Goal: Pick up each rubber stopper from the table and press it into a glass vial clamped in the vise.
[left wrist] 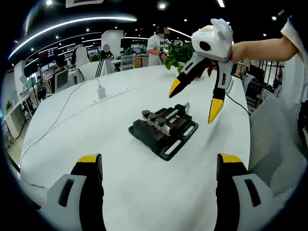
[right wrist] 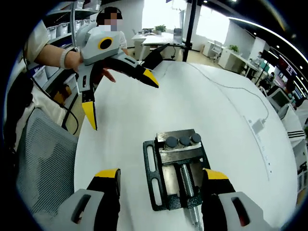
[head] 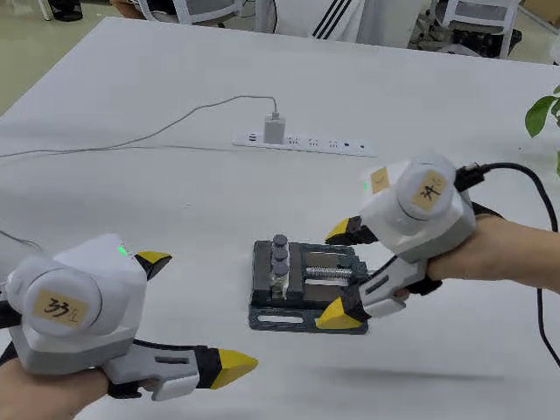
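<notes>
A: So, where are the stoppers (right wrist: 183, 140)?
B: Seated on three vials (head: 280, 281) in a row, clamped in the vise (head: 265, 276), just ahead of the right gripper (head: 337, 274) and between its tips. Task looks finished to me.
A: Grippers?
B: Both spread wide, holding nothing. The right one hovers over the screw end of the vise, my guess so it can reach the vials. The left gripper (head: 192, 313) is well apart from the vise, low near the table (head: 175, 192), likely parked out of the way.
A: View differences?
B: The right gripper view looks down on the stopper tops and the screw (right wrist: 186, 180). The left gripper view gives the vise side-on, with the right gripper hanging beyond it. The head view adds a power strip (head: 306, 142) farther off.
</notes>
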Demonstrator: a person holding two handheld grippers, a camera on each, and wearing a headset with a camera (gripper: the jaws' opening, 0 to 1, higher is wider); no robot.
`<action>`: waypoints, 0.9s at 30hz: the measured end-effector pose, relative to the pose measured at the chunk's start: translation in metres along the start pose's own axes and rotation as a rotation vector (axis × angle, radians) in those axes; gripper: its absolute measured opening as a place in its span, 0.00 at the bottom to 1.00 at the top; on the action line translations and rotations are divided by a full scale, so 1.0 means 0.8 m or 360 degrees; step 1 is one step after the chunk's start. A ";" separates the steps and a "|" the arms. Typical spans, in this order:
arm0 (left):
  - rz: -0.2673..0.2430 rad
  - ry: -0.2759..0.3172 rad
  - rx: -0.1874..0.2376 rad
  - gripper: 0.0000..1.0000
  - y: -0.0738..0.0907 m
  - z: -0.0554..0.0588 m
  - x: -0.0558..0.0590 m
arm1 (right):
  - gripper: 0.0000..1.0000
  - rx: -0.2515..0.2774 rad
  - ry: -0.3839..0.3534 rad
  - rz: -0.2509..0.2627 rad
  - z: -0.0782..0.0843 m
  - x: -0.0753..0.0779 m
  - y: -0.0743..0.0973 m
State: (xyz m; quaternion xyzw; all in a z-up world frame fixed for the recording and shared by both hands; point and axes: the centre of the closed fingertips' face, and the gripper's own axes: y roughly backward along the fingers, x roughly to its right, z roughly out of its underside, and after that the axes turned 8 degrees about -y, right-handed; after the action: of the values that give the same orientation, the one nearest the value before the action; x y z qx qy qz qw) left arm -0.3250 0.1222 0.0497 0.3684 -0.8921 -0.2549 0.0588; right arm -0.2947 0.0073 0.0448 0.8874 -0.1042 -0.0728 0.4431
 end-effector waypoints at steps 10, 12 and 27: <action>0.0010 -0.0028 -0.0011 0.99 0.006 -0.002 0.002 | 0.85 0.0128 -0.0184 0.0140 0.043 -0.002 0.043; 0.0002 -0.0024 -0.0004 0.99 0.008 -0.004 0.001 | 0.88 0.0148 -0.0221 0.0165 0.053 -0.003 0.051; -0.0033 0.0009 -0.0010 0.99 0.023 0.001 0.001 | 0.99 0.0403 -0.0569 0.0324 0.102 -0.014 0.090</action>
State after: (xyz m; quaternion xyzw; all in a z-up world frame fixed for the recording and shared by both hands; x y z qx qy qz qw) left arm -0.3377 0.1330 0.0583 0.3783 -0.8872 -0.2573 0.0599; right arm -0.3323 -0.0952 0.0540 0.8939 -0.2781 -0.1701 0.3077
